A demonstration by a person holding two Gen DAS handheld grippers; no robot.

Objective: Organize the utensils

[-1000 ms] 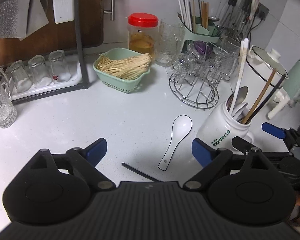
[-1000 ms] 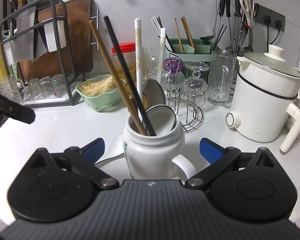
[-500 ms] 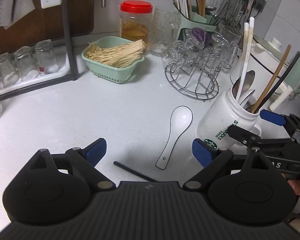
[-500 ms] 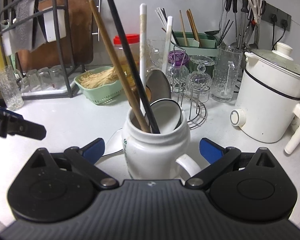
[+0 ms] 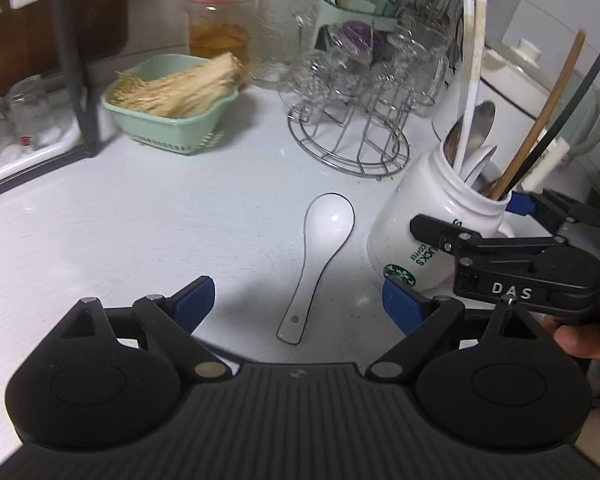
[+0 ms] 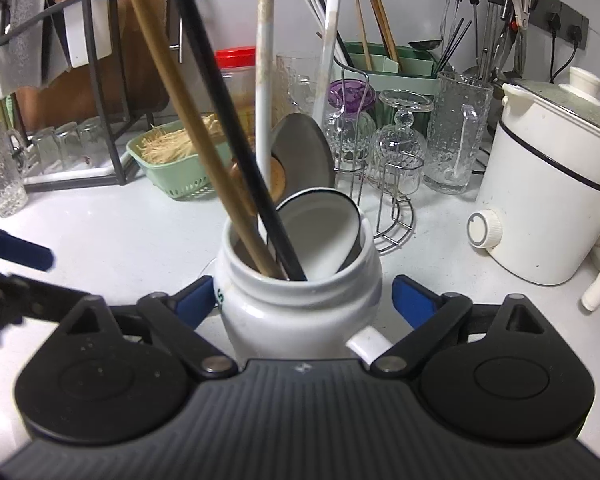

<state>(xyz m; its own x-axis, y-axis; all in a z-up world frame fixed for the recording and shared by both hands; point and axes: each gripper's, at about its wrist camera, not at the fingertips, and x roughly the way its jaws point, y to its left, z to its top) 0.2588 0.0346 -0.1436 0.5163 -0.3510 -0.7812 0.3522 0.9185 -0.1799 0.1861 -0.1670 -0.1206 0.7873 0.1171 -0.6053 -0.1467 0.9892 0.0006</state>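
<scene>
A white ceramic spoon (image 5: 324, 248) lies on the white counter (image 5: 120, 240), bowl away from me. Its handle end rests between the pads of my left gripper (image 5: 300, 304), which hovers just above it. Those jaws are closing slightly and touch nothing. To the right stands a white Starbucks mug (image 5: 420, 240) holding chopsticks, spoons and white sticks. My right gripper (image 6: 302, 296) straddles the mug (image 6: 300, 320), its jaws closing with the blue pads at the mug's sides and the handle toward the camera. From the left wrist, the right gripper (image 5: 464, 214) shows clasped around the mug.
Behind the spoon are a green basket of straw-like sticks (image 5: 168, 120), a red-lidded jar (image 5: 220, 28) and a wire rack of glasses (image 5: 352, 136). A dish rack (image 5: 76, 80) stands at the left and a white cooker (image 6: 548, 200) at the right. A hand (image 5: 584, 340) holds the right gripper.
My left gripper has sunk and moved in over the spoon's handle; the black chopstick near it is now out of sight. My right gripper has advanced until the mug sits between its pads.
</scene>
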